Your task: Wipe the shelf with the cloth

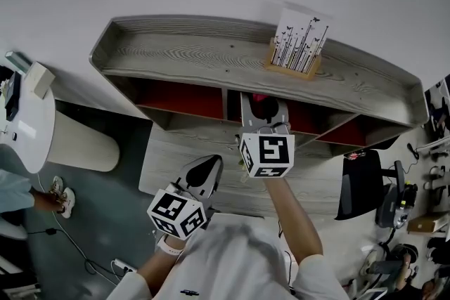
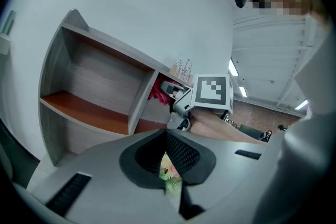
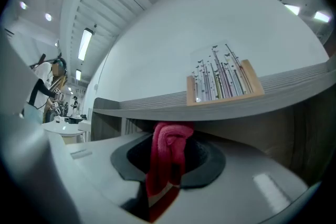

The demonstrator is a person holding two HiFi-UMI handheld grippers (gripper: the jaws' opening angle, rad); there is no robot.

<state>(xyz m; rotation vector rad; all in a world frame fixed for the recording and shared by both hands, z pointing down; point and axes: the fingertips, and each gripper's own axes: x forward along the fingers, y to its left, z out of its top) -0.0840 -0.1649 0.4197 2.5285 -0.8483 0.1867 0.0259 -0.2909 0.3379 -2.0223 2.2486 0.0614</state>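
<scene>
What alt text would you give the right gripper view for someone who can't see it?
The right gripper is shut on a red cloth before a grey wooden shelf. On its top stands a printed card in a wooden holder, against a white wall.

No text, number or brand can be read. The marker cube [image 1: 267, 154] of the right gripper [image 1: 264, 107] and the marker cube [image 1: 176, 213] of the left gripper [image 1: 204, 171] carry only black-and-white square codes. The card [image 1: 301, 41] on top of the shelf [image 1: 190, 53] shows thin printed stems.
</scene>
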